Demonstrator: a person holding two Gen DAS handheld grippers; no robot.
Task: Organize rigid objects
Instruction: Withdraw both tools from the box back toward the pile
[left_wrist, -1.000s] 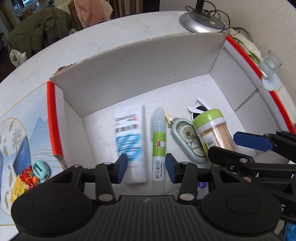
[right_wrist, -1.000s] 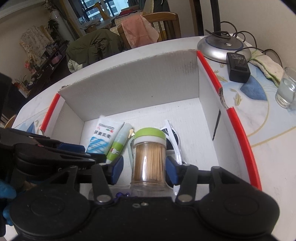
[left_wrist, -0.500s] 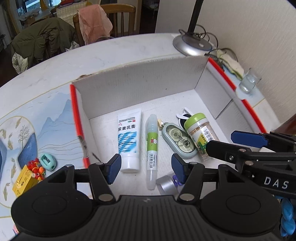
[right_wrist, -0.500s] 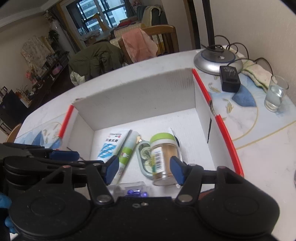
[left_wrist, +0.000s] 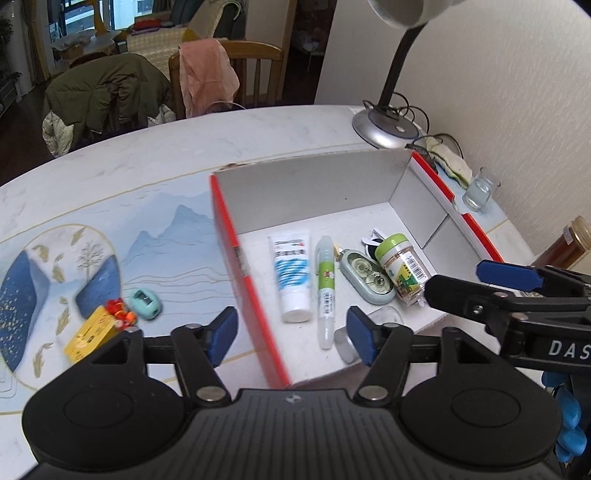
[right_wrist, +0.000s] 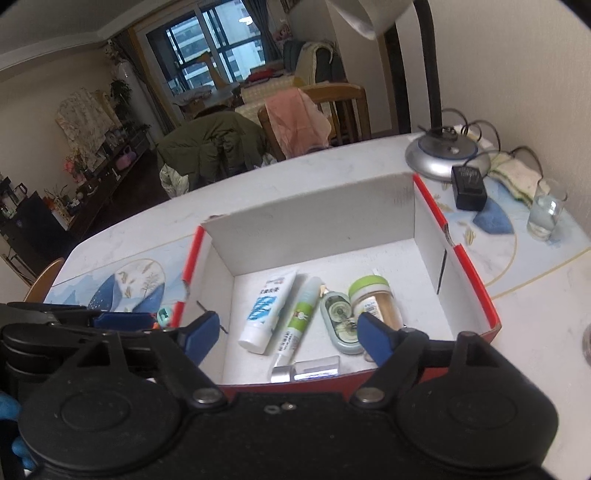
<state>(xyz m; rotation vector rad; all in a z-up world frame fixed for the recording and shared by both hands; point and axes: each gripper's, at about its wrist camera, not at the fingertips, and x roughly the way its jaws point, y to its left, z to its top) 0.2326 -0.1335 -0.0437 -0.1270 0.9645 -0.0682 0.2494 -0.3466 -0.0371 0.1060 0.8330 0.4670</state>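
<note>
A red-rimmed cardboard box (left_wrist: 243, 295) (right_wrist: 472, 280) holds a white and blue tube (left_wrist: 291, 273) (right_wrist: 266, 310), a green glue stick (left_wrist: 325, 284) (right_wrist: 299, 321), a grey-green correction tape (left_wrist: 365, 275) (right_wrist: 338, 319) and a green-lidded toothpick jar (left_wrist: 402, 267) (right_wrist: 373, 299) lying on its side. A clear silver-capped container (right_wrist: 306, 369) lies by the near wall. My left gripper (left_wrist: 291, 338) hovers over the box's left wall, jaws opening, nothing between them. Above the near wall hangs my right gripper (right_wrist: 288, 334), also opening and holding nothing.
Left of the box lie a teal sharpener (left_wrist: 146, 302) and a yellow box (left_wrist: 90, 334) with small red pieces. A lamp base (left_wrist: 384, 127), black adapter (right_wrist: 469, 186), cloth and water glass (left_wrist: 478, 190) sit at the right. Chairs with coats stand beyond the table.
Both grippers have risen and drawn back from the box with jaws widening. The toothpick jar, upright between the right fingers before, now lies on its side. The left view swung leftward.
</note>
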